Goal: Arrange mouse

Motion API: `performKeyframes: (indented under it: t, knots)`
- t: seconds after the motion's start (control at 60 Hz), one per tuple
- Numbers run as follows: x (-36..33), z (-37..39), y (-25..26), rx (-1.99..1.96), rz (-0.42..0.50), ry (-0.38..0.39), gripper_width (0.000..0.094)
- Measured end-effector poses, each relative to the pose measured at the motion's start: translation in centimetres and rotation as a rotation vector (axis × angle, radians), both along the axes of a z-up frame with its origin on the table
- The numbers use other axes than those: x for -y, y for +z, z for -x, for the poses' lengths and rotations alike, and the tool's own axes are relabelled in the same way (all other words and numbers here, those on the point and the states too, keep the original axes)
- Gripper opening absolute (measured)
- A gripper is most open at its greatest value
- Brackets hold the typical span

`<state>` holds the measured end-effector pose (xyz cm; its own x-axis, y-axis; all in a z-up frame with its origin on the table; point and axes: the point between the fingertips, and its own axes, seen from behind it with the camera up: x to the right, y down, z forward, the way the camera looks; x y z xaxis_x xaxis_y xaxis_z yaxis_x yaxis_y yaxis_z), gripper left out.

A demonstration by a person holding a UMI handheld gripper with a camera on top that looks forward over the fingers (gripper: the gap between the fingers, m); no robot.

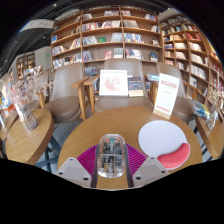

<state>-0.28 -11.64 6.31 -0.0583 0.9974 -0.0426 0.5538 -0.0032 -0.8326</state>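
A clear, see-through mouse (112, 155) sits between my gripper's (112, 166) two fingers, and the magenta pads (88, 158) press on both of its sides. It is held just over the near edge of the round wooden table (100, 125). A white round mouse pad (160, 138) with a pink wrist rest (173, 155) lies on the table just right of the mouse, beyond the right finger.
A tilted white sign (166, 95) stands at the table's far right. Displayed books (113, 82) stand on a stand beyond the table. A smaller round table (25, 145) with a vase (24, 110) is at the left. Bookshelves (110, 35) fill the back.
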Motion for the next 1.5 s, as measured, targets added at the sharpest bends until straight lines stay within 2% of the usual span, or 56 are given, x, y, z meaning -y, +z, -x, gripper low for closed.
performKeyframes:
  t: [0.15, 0.25, 0.333, 0.483, 0.6, 0.733, 0.85, 0.867, 0.917, 0.95, 1.117, 1.25, 1.35, 1.5]
  knots:
    - [-5.4, 2.5, 5.9, -0.098, -0.049, -0.021, 0.041]
    - [-10.9, 4.9, 6.5, -0.128, -0.094, -0.067, 0.0408]
    - [-14.8, 7.0, 4.5, -0.12, -0.13, -0.113, 0.0406]
    - [-19.5, 9.5, -0.8, -0.061, -0.139, -0.144, 0.0407]
    - [-22.2, 10.7, -4.2, -0.023, -0.198, -0.152, 0.0407]
    - [-22.0, 10.9, -6.8, 0.016, -0.152, -0.116, 0.0424]
    - [-22.0, 11.0, -7.1, 0.018, -0.146, -0.104, 0.0532]
    - [-22.2, 11.0, -7.0, 0.017, -0.149, -0.11, 0.0581]
    - [-23.3, 10.8, -6.5, 0.014, -0.174, -0.148, 0.0857]
    - [-23.5, 10.4, -6.1, 0.016, -0.183, -0.162, 0.0837]
    - [-21.6, 5.6, -1.1, -0.041, -0.114, -0.157, 0.0853]
    - [-20.4, -2.6, 3.0, -0.056, -0.104, -0.177, 0.0851]
    - [-18.8, -9.5, 5.4, -0.072, -0.058, -0.181, 0.0852]
    - [-17.2, -19.6, 7.5, -0.084, -0.062, -0.174, 0.0853]
